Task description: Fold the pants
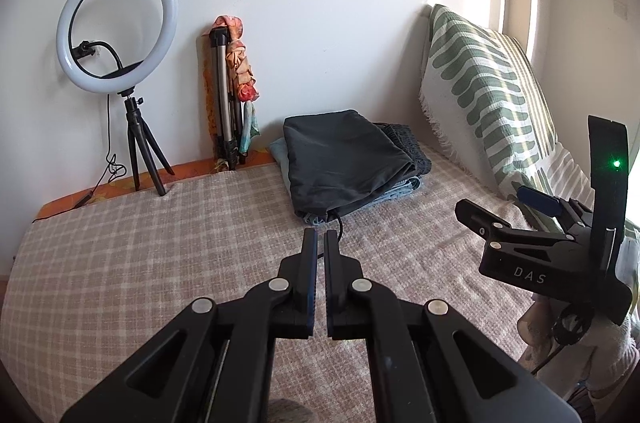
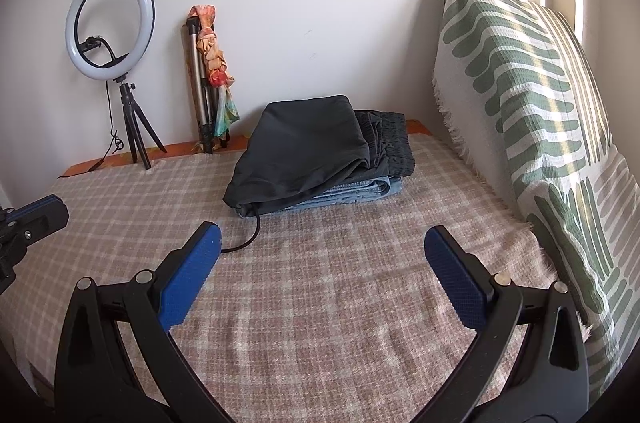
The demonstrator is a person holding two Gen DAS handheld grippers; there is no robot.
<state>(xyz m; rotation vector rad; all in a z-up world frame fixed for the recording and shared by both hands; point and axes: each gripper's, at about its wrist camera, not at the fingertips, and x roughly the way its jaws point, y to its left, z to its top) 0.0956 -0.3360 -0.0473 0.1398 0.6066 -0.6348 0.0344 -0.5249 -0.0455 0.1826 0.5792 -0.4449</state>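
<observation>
Dark pants: folded, topmost on a small stack toward the far wall of the bed; resting on folded blue jeans.
Waistband: gathered elastic edge showing at the stack's right side, facing the leaf-print cushion.
Drawstring: black cord trailing out of the stack's near-left corner onto the checked cover, curling toward the right gripper's left finger.
Bearing from fingers: straight ahead and beyond both tools; nothing lying between fingertips and stack but bare cover and the cord.
Long axis: apparently left to right across both views, waistband end right, folded end left; hard to fix firmly through fisheye bend.
Left gripper: fingers nearly together, only a thin slit between the pads, nothing held; aimed at the stack's near-left corner.
Right gripper: fingers spread wide, blue pads bare, nothing held; stack centred in the gap but well apart from the tips.
Nearer tool: cannot tell reliably; both short of the cloth, neither touching.
Likely stage: top garment looks already folded and stacked; judged at or near the close of a fold, or just ahead of a fresh garment.
Snag risk: loose cord dragging the stack if caught.
Background: ring light on a small tripod and a folded tripod against the wall, clear of any reach.
</observation>
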